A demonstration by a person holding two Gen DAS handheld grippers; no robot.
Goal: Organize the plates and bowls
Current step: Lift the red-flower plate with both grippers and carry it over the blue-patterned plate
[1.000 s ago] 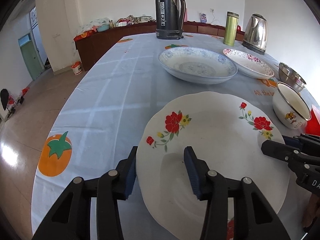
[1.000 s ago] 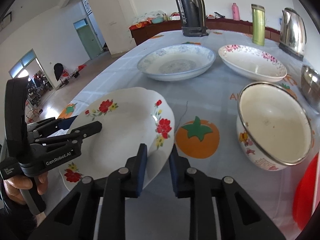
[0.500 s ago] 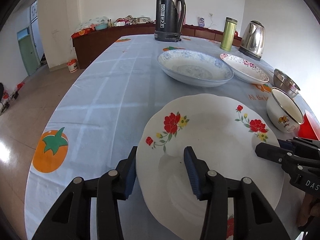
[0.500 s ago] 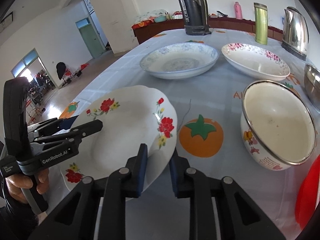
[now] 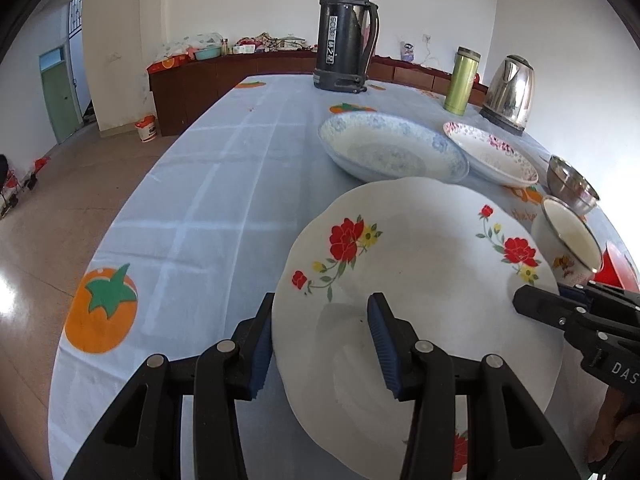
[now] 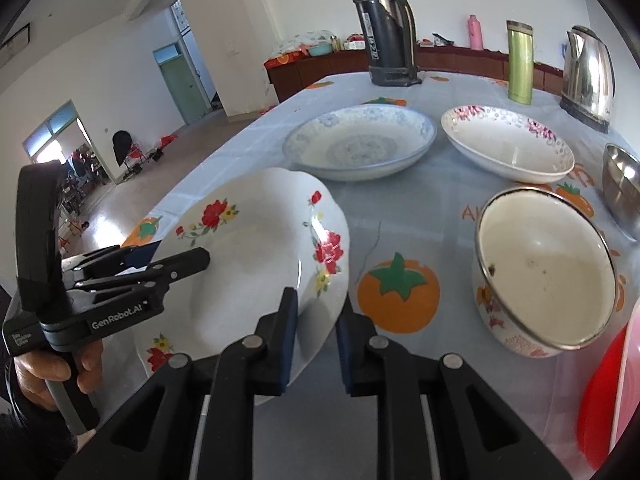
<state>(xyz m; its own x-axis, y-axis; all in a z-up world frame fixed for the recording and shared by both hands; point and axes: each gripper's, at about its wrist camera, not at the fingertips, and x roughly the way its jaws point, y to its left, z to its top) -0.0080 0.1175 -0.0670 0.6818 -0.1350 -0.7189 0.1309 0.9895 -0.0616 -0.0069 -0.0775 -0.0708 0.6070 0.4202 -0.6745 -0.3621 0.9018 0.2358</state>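
Holding the red-flower plate point(image 5: 420, 280) from both sides: left claw point(image 5: 324, 344) has the near-left rim between its blue pads, one pad under the edge, one on the plate face, spread fairly wide, so can't tell if it's actually clamping. Right claw point(image 6: 316, 332) pinches the opposite rim, pads close on either side of the edge, gripping the plate. Plate sits tilted, raised off the worktop point(image 5: 208, 184) on its far side in the right wrist view. Just behind it: blue-pattern dish point(image 6: 360, 142), and beside that the pink-flower dish point(image 6: 508, 144), both flat on the cloth. Enamel bowl point(image 6: 544, 272) to the right of the plate, near but not touching; steel bowl point(image 6: 622, 184) behind it at the frame edge. Back of worktop: black thermos point(image 5: 346, 28), green tumbler point(image 5: 462, 80), steel kettle point(image 5: 508, 92). Red item point(image 6: 604, 404) at far right, can't identify.
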